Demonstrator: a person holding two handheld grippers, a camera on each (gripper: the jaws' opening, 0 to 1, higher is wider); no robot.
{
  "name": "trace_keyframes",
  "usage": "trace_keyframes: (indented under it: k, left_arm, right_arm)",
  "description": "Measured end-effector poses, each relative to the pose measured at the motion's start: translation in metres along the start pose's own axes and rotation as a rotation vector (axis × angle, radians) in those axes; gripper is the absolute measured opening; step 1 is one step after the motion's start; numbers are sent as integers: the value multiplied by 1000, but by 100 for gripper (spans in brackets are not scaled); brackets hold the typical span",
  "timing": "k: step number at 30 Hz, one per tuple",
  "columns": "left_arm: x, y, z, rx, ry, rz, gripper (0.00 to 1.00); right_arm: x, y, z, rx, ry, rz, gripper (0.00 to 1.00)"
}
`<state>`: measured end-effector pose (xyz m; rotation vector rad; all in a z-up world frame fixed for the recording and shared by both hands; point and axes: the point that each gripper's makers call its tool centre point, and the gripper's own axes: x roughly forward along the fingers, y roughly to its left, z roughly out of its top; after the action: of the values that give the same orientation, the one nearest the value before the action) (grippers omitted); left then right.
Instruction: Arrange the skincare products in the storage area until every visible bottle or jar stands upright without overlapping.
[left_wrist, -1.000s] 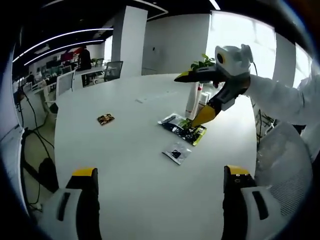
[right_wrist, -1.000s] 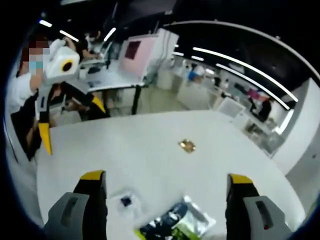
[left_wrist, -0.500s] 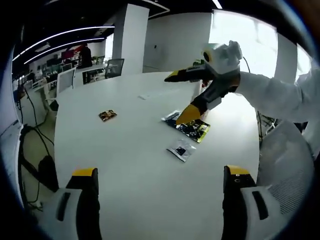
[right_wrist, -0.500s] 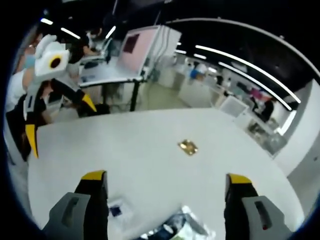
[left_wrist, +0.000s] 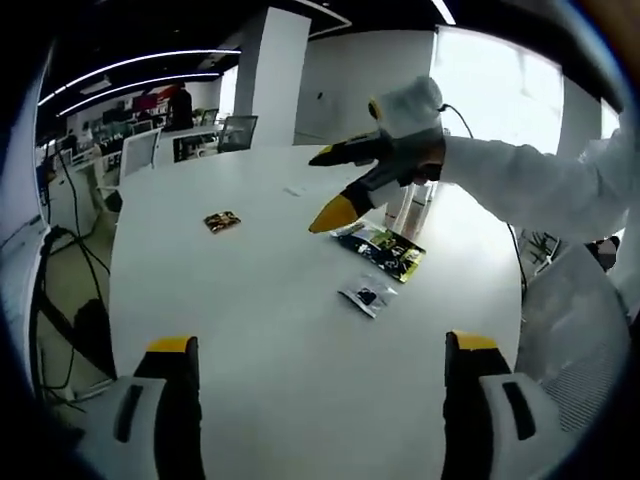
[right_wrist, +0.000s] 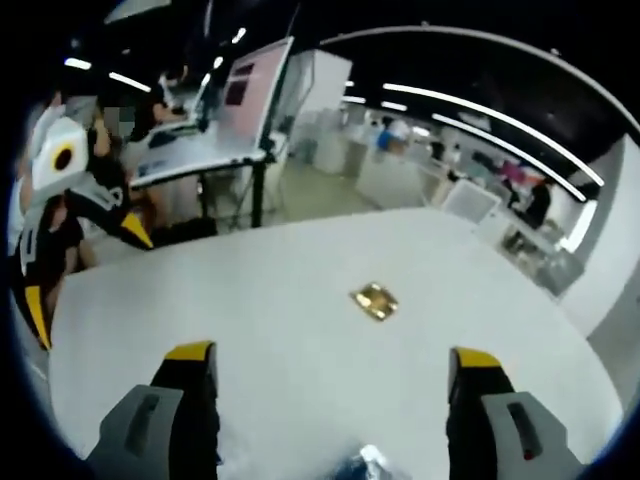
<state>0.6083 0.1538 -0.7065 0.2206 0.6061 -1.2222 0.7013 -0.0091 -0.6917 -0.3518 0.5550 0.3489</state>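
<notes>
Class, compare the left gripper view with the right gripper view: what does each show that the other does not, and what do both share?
Left gripper view: the right gripper, open above the table, a white sleeve, a green-black sachet and a clear sachet.
Right gripper view: the left gripper, open at the left edge, and a pink screen on a desk.
Both: the white table and the gold sachet.

Each hand-held gripper has grey jaws capped with yellow tips: the left hand-held gripper (left_wrist: 315, 345) and the right hand-held gripper (right_wrist: 325, 352). The person wears a white sleeve (left_wrist: 520, 190), with a white glove (left_wrist: 410, 105).
</notes>
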Motion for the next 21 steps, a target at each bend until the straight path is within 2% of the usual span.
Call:
trace_keyframes:
  k: [4, 11, 21]
  left_arm:
    - [2, -2, -2, -5, -1, -5, 97]
    - [4, -3, -7, -28, 0, -15, 98]
    - [6, 0, -12, -42, 3, -15, 97]
  right_arm:
    - [14, -8, -4, -20, 18, -6, 93]
    - [40, -21, -6, 12, 33, -6, 92]
    - [72, -27, -4, 23, 40, 8, 91]
